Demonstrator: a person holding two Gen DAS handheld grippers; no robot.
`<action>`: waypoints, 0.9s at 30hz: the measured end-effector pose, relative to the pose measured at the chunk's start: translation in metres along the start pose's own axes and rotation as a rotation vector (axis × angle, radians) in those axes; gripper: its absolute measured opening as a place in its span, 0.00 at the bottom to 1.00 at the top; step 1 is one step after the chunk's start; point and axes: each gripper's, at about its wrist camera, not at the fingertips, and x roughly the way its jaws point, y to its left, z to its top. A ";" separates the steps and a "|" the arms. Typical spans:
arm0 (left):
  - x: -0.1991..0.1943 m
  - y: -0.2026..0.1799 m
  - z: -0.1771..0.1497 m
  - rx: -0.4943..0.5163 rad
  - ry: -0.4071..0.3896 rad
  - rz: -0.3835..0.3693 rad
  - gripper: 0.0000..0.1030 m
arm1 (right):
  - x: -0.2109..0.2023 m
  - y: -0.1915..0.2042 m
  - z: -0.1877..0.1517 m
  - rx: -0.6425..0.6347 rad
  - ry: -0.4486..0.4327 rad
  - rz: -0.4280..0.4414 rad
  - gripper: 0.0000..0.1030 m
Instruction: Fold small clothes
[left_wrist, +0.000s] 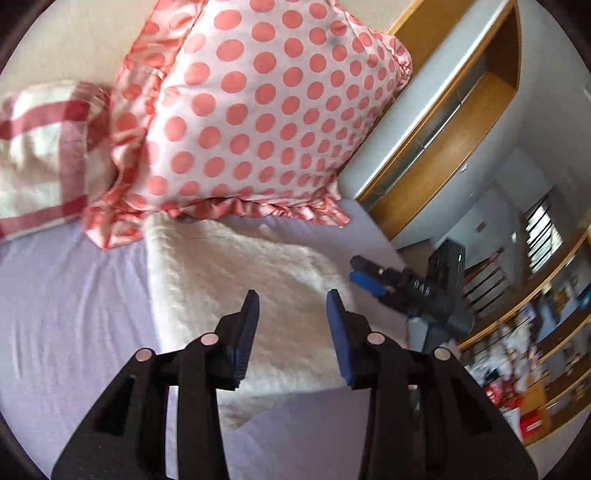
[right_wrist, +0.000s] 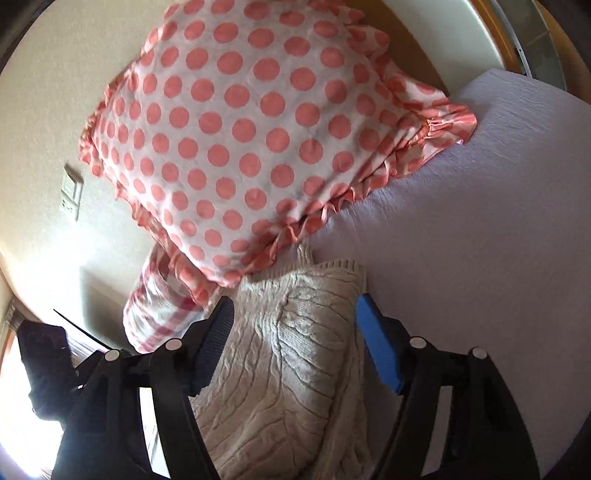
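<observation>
A cream cable-knit garment (left_wrist: 251, 280) lies on the pale lilac bed sheet (left_wrist: 74, 314), its far end by the polka-dot pillow. My left gripper (left_wrist: 293, 299) is open and empty, hovering over the garment's middle. The right gripper shows in the left wrist view (left_wrist: 360, 271) at the garment's right edge, its fingers close together there. In the right wrist view the garment (right_wrist: 295, 362) lies folded between the wide-open fingers of my right gripper (right_wrist: 295, 308), which holds nothing.
A white pillow with pink dots (left_wrist: 258, 110) stands at the bed's head; it also shows in the right wrist view (right_wrist: 243, 133). A red-checked pillow (left_wrist: 40, 147) lies to its left. A wooden headboard and shelves (left_wrist: 461, 122) are on the right.
</observation>
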 end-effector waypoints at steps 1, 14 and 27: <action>-0.004 0.005 -0.005 0.022 0.012 0.017 0.39 | 0.010 -0.001 0.001 0.002 0.045 -0.028 0.65; 0.019 0.028 -0.041 0.023 0.082 0.050 0.39 | 0.062 0.030 0.037 -0.258 0.097 -0.296 0.15; 0.032 -0.007 -0.008 0.062 0.008 -0.077 0.53 | -0.052 0.095 -0.031 -0.347 -0.024 0.054 0.37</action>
